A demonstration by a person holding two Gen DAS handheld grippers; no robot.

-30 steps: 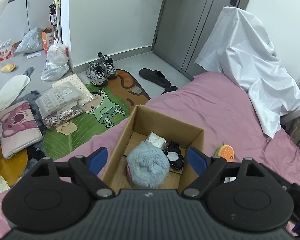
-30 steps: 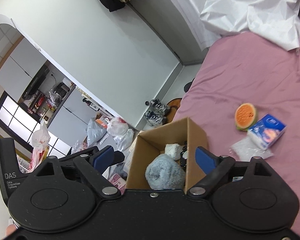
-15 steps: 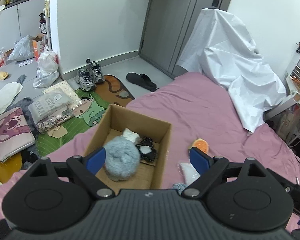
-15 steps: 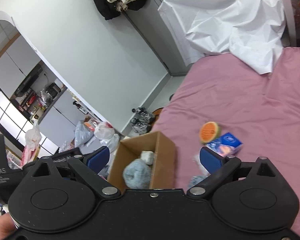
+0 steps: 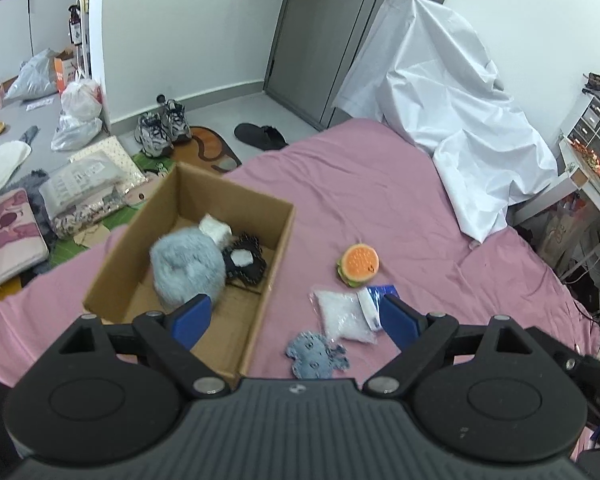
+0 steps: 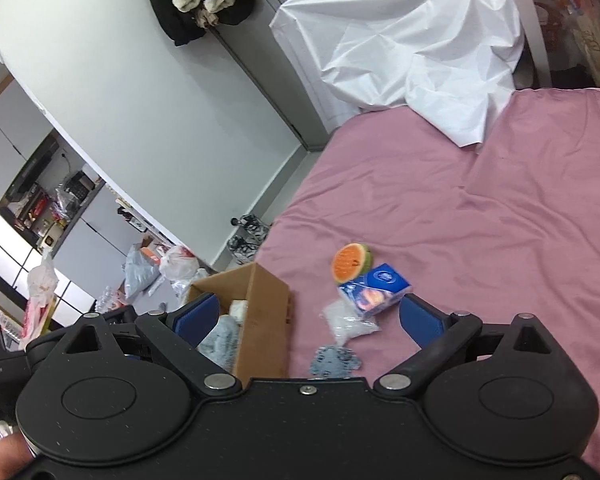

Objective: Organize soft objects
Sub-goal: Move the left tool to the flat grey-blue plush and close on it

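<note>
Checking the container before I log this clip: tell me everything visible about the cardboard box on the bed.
The cardboard box is plain brown corrugated card, rectangular, open-topped, with no flaps showing. It sits upright on the pink bedsheet near the bed's edge. Inside lie a fluffy grey-blue plush, a small white soft item and a black item with a white patch; part of the floor is bare. Neither gripper touches it.

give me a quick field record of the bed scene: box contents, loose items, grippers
box: cardboard box on the pink bed
in box: grey fluffy plush, white item, black item
loose on bed: burger toy, blue tissue pack, clear bag, blue-grey plush
left gripper: open, empty
right gripper: open, empty
</note>
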